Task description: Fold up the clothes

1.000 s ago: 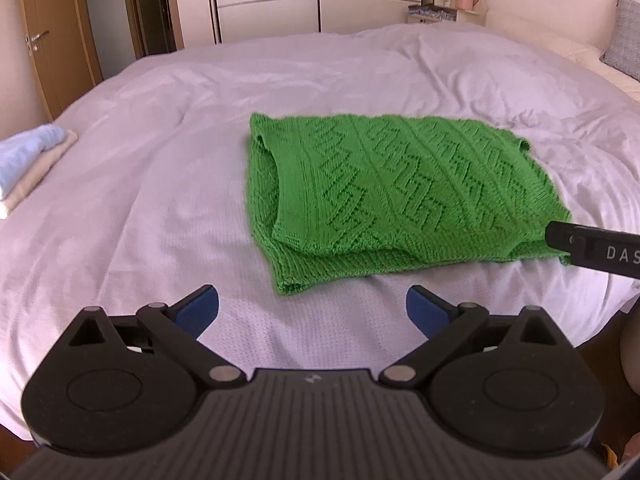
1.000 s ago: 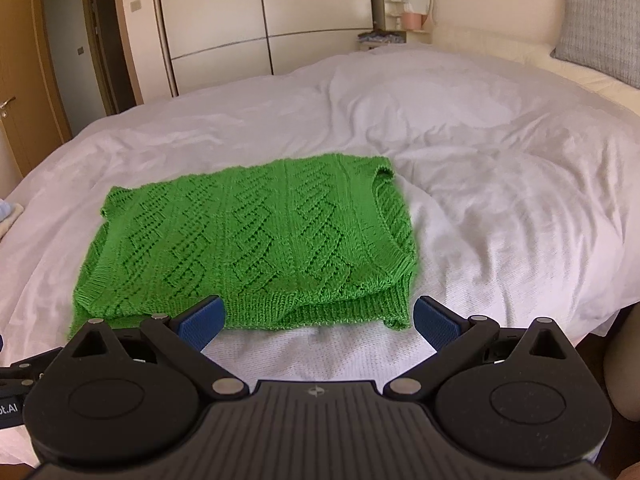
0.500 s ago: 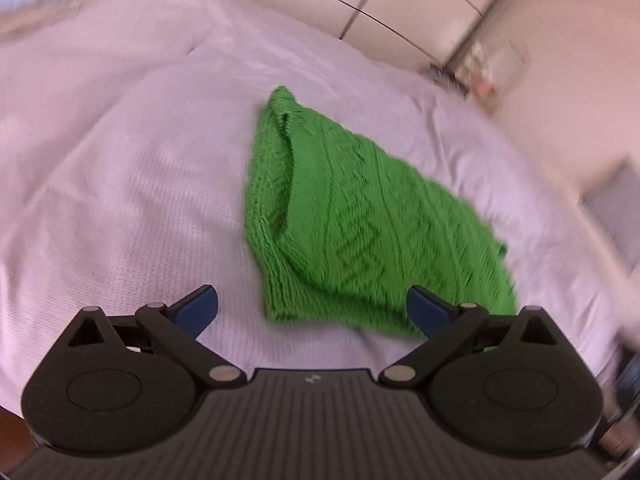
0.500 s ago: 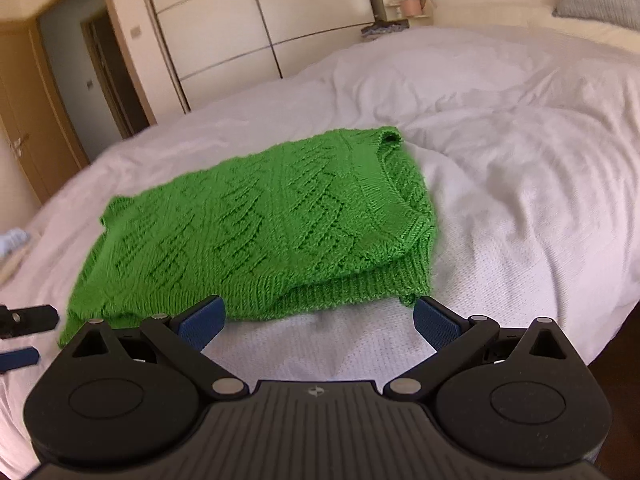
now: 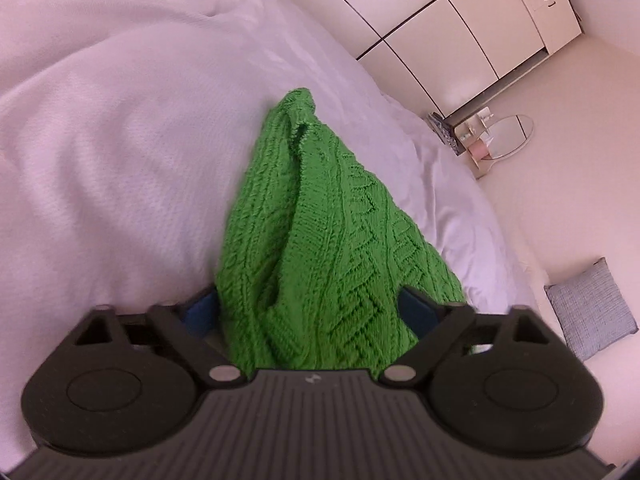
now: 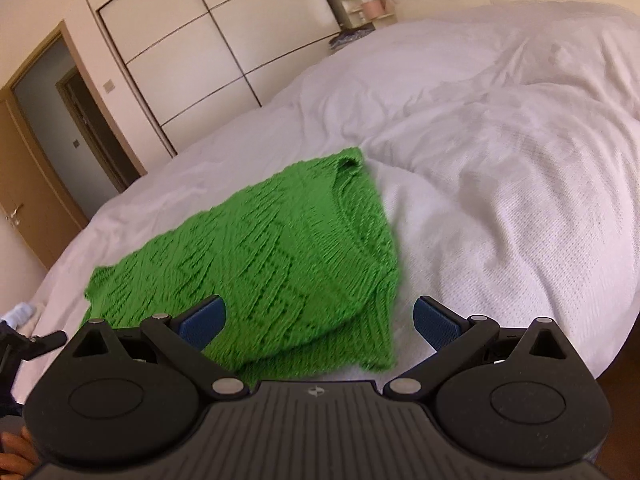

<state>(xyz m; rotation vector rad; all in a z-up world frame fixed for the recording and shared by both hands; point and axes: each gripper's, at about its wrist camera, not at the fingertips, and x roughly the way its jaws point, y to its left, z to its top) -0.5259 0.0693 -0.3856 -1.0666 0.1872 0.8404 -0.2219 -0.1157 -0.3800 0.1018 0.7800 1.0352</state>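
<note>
A green knitted sweater [image 5: 320,240] lies folded on the white bed [image 5: 120,160]. My left gripper [image 5: 312,312] is open, tilted, with the sweater's near left corner between its blue fingertips [image 5: 416,312]. In the right wrist view the sweater [image 6: 272,256] lies flat, and my right gripper [image 6: 318,322] is open with the sweater's near right corner between its fingertips [image 6: 434,322]. The left gripper's tip [image 6: 36,344] shows at that view's left edge.
White wardrobe doors [image 6: 208,40] and a brown door [image 6: 24,200] stand behind the bed. A small shelf with a mirror [image 5: 492,140] is in the corner. A grey pillow [image 5: 592,308] lies at the bed's head. White bedding [image 6: 500,160] stretches right of the sweater.
Both grippers have moved forward to the sweater's near edge, each over a corner. The left gripper has tilted and turned right. Both stay open.
</note>
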